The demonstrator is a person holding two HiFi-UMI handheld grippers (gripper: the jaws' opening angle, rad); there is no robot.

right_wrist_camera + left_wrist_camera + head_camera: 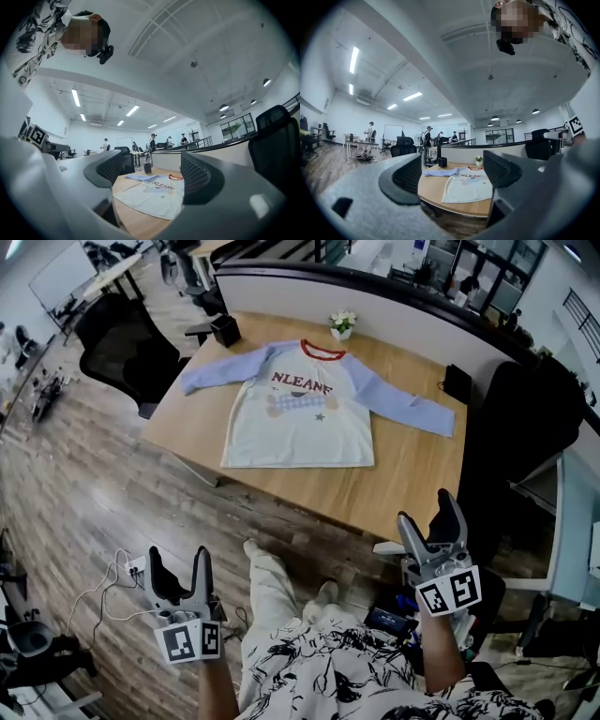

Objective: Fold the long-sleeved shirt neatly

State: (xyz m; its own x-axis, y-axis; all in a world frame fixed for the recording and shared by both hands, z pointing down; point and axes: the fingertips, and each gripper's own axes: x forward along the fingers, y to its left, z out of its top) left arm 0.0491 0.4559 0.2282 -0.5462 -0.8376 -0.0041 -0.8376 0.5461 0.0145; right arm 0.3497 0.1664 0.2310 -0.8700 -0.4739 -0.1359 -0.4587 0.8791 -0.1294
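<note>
Holds the left gripper [178,559] low over the wood floor [75,493] at the near left, released, jaws wide apart, gripping nothing. Holds the right gripper [427,512] a little higher at the near right, likewise spread and empty, just short of the table [412,484] edge. Shows white cables [108,582] on the floor beside the left gripper.

Further out, finds the long-sleeved shirt [300,418] lying flat and face up in the middle of the table, unfolded. Has both blue sleeves stretched out to the sides, red collar toward the far edge, hem toward the near edge. Lies well apart from both grippers.

Past the collar, spots a small flower pot [342,324] near the far edge, a black cup [226,330] at the far left corner, and a black box-like thing [457,383] by the right sleeve's end. Beyond that, meets a low partition [375,296], with a black chair [131,352] off to the left.
</note>
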